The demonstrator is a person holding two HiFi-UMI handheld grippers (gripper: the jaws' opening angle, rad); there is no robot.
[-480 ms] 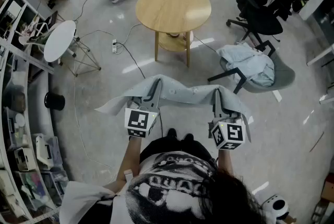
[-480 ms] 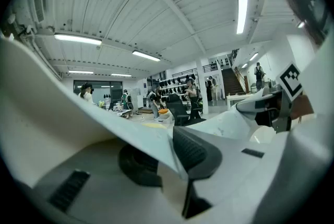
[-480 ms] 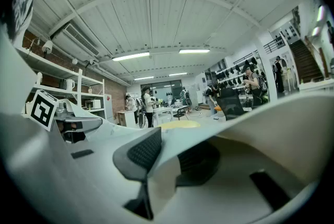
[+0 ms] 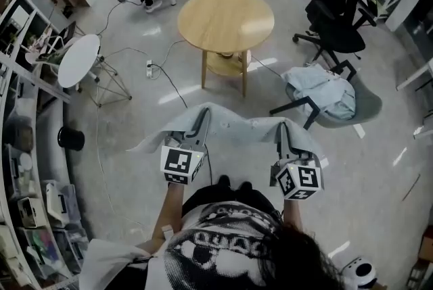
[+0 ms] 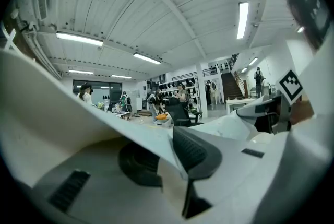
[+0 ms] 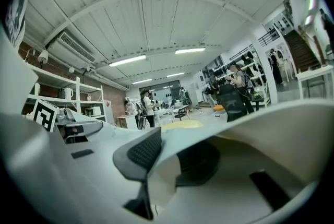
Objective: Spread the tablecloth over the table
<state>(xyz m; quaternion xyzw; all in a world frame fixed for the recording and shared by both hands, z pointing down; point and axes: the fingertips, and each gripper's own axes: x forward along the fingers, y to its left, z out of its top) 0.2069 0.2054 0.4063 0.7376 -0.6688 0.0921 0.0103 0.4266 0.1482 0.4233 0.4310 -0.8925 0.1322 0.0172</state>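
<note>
Grey floor (image 4: 379, 167) with round wooden table (image 4: 225, 19), white side table (image 4: 78, 60), power strip (image 4: 149, 64).

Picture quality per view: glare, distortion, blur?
Head view: sharp, light streaks glare on the floor. Left gripper view: heavy fisheye, dark corners, near tablecloth soft. Right gripper view: same fisheye, ceiling lights blown out.

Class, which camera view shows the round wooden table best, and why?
The head view: the round wooden table appears whole, top and legs, beyond the tablecloth. The right gripper view shows only a yellowish sliver of its top over the cloth; the left gripper view shows none.
</note>
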